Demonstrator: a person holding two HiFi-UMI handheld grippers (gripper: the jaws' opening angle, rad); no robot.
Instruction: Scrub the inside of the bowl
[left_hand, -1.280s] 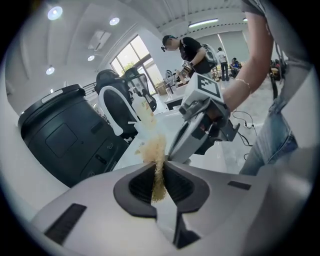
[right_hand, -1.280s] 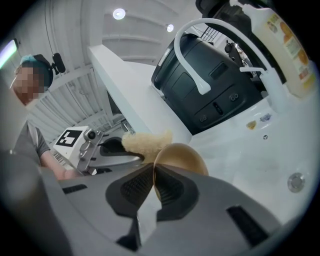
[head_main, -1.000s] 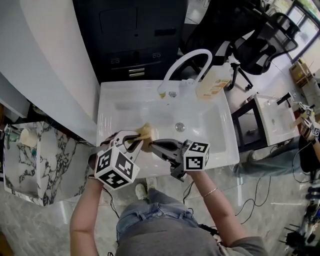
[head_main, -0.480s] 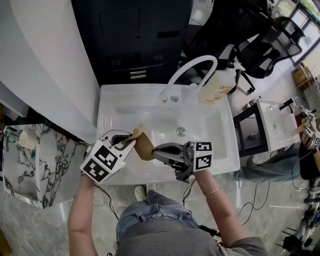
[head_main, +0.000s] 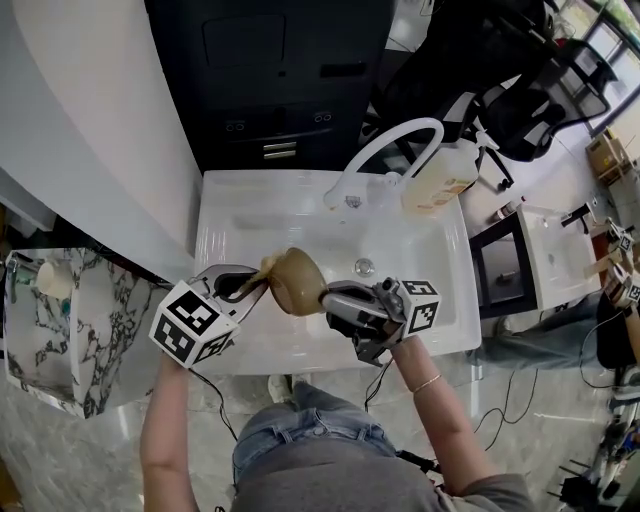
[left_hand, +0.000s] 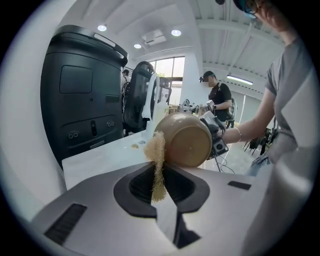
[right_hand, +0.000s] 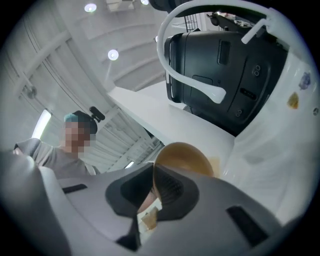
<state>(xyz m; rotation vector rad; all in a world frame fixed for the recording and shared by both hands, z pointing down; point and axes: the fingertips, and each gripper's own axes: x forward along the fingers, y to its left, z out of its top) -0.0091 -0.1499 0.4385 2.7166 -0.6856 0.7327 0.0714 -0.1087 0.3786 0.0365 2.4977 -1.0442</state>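
Note:
A tan bowl (head_main: 298, 279) hangs tilted above the white sink (head_main: 240, 232), its rounded outside facing up. My right gripper (head_main: 326, 296) is shut on the bowl's rim; in the right gripper view the rim (right_hand: 182, 156) sits pinched between the jaws of the right gripper (right_hand: 151, 189). My left gripper (head_main: 256, 282) is shut on a fibrous tan scrub pad (head_main: 269, 265). In the left gripper view the pad (left_hand: 157, 159) stands up from the left gripper (left_hand: 159, 175) and touches the bowl's (left_hand: 187, 140) left edge. The bowl's inside is hidden from the head view.
A white arched faucet (head_main: 385, 150) and a soap bottle (head_main: 438, 180) stand at the sink's back right. The drain (head_main: 364, 267) lies just right of the bowl. A dark cabinet (head_main: 275, 70) stands behind the sink, and a marble-pattern counter (head_main: 60, 330) lies to the left.
The right gripper has lifted and tipped the bowl so its outside now shows. The left gripper has swung left and lower, with the pad still against the bowl's edge.

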